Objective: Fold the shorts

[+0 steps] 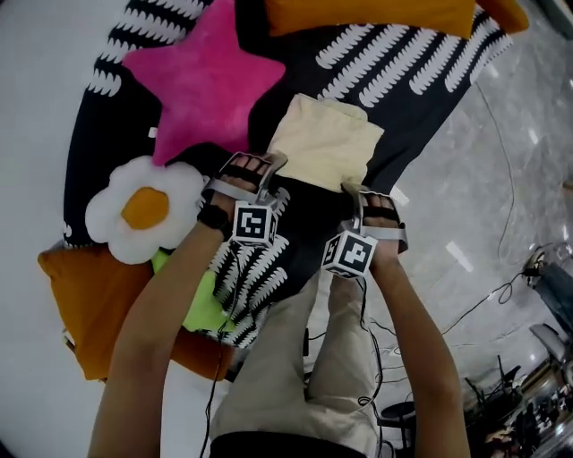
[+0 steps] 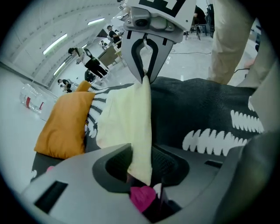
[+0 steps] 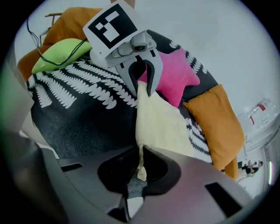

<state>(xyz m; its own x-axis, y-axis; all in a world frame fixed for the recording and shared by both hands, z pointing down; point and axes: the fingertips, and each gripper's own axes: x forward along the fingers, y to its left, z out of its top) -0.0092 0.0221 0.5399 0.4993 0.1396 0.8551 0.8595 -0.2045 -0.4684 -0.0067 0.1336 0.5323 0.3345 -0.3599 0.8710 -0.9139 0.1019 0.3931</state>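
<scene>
**A:** Where do the pale yellow cloth shorts [image 1: 324, 143] lie?

**B:** On the black blanket with white feather marks [image 1: 430, 103], reaching away from the person. Their near edge runs crosswise between the two tools.

**A:** And the grips?

**B:** The left hand-held gripper [image 2: 141, 170] is clamped on the near left corner. The right hand-held gripper [image 3: 141, 168] pinches the near right corner tight. Neither is nearer, since each holds its own corner.

**A:** Room to move?

**B:** There is bare blanket beyond and to the right. The pink plush star cushion [image 1: 206, 80] sits just beside the far left corner, and the orange cushion [image 1: 367, 13] is farther off. I'd keep any forward fold rightward.
</scene>
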